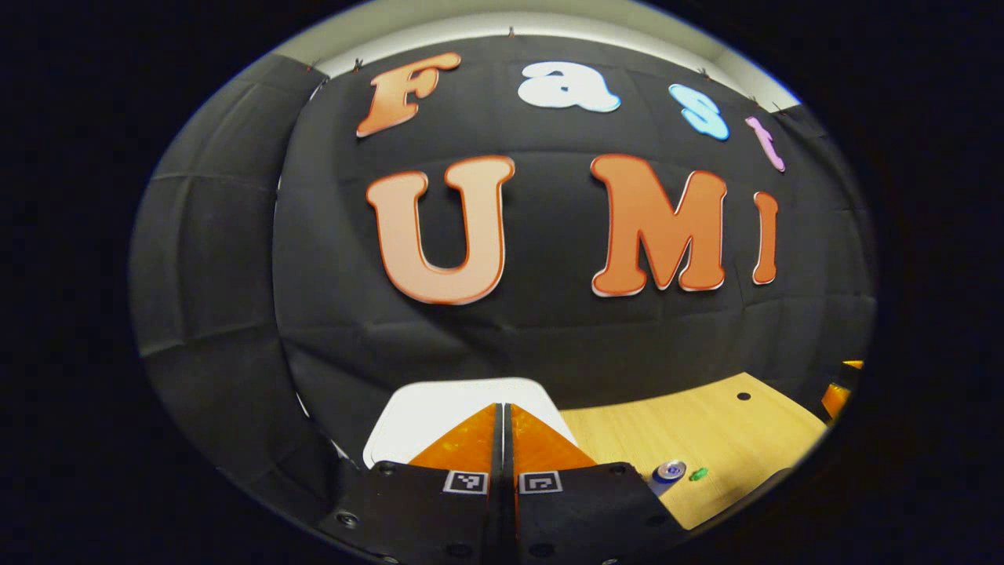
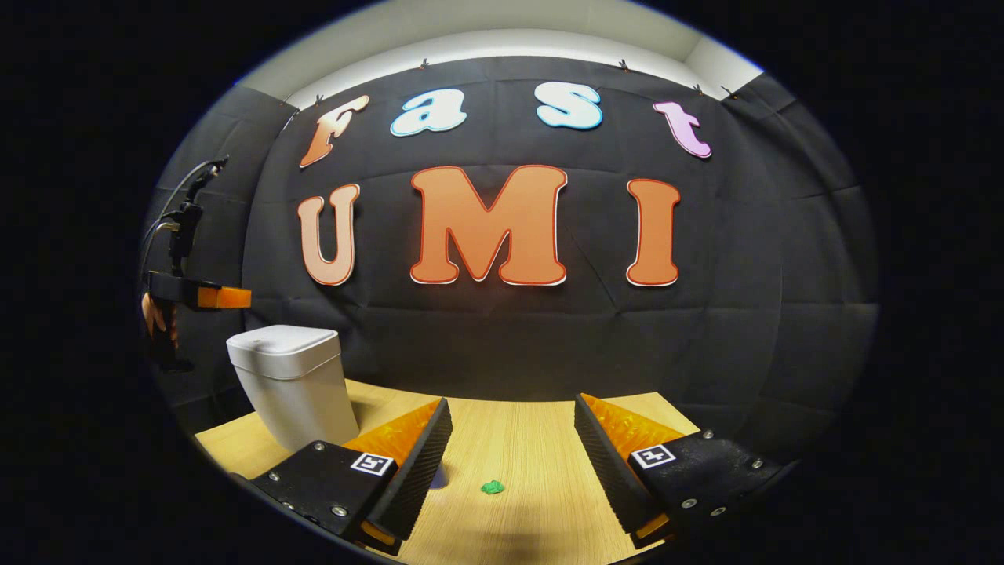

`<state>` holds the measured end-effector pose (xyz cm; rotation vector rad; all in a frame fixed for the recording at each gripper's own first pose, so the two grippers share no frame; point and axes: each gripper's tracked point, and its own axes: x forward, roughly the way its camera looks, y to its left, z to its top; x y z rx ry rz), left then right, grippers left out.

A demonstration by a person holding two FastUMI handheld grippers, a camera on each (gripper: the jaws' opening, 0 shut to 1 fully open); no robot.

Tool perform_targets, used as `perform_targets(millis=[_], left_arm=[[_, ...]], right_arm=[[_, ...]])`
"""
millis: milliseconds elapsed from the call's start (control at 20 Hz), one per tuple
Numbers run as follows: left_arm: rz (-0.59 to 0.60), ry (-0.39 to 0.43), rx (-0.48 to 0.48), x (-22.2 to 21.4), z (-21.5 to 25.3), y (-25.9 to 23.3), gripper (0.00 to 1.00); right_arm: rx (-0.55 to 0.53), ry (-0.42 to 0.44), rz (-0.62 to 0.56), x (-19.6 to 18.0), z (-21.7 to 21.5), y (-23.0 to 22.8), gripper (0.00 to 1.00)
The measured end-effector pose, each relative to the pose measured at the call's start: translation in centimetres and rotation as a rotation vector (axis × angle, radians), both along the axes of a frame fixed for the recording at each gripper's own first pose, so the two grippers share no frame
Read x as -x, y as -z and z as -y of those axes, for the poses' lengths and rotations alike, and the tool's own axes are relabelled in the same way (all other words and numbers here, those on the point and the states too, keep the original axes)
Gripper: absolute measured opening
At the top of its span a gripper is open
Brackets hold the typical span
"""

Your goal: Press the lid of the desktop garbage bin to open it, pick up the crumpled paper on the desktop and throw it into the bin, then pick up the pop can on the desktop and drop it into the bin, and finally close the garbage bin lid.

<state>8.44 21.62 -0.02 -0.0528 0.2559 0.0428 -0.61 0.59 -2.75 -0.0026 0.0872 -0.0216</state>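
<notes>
While the bin's lid (image 1: 463, 404) sits flat and shut, you're on the very first step: the press that opens it. Your left gripper (image 1: 503, 428) has its fingers brought together, nothing between them, and in the left gripper view their tips hang right over the white lid. From the right gripper view that same left gripper (image 2: 223, 297) hovers above and a little behind the garbage bin (image 2: 294, 384), clear of the lid, not touching. So the next move, as I read it, is a straight push down with those closed tips onto the lid until it pops, then lift away to let it swing.

Your right gripper (image 2: 510, 439) is spread wide and empty, hanging low over the desktop (image 2: 533, 439). The crumpled paper (image 2: 492, 487), a small green wad, lies on the wood just ahead, between its fingers' lines, so it's well lined up for the second step. In the left gripper view the paper (image 1: 698, 474) shows just beside the pop can (image 1: 669, 472), which seems to lie on its side with its top towards the camera, off to the right of the bin. In the right gripper view a sliver that may be the can peeks from behind the right gripper's near finger; I can't say for sure.

As for the bin, it stands upright near the desktop's back left corner, closed, so what's inside can't be seen. Paper and can are both outside it.
</notes>
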Motion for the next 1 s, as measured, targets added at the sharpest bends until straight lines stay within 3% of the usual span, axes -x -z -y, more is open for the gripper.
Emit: perform_targets(millis=[200, 350, 800, 900, 1000], left_arm=[[-0.106, -0.034, 0.092, -1.4, -3.5, 3.3, 0.00], [-0.165, -0.019, 0.151, -1.7, -3.6, 5.2, 0.00], [-0.247, -0.041, 0.189, -2.8, -3.1, 7.1, 0.00], [-0.235, -0.046, 0.165, -2.2, -3.0, 6.6, 0.00], [-0.132, -0.068, 0.081, -1.6, -2.9, 4.0, 0.01]], right_arm=[[-0.006, 0.005, -0.018, -0.4, 0.1, 0.9, 0.94], [-0.019, 0.015, -0.035, -0.8, 0.5, 1.5, 0.94], [-0.018, 0.018, -0.052, -1.5, 0.8, 2.2, 0.94], [-0.033, 0.018, -0.041, -1.8, 0.9, 1.7, 0.94], [-0.044, 0.016, -0.028, -1.7, 1.1, 1.2, 0.94]])
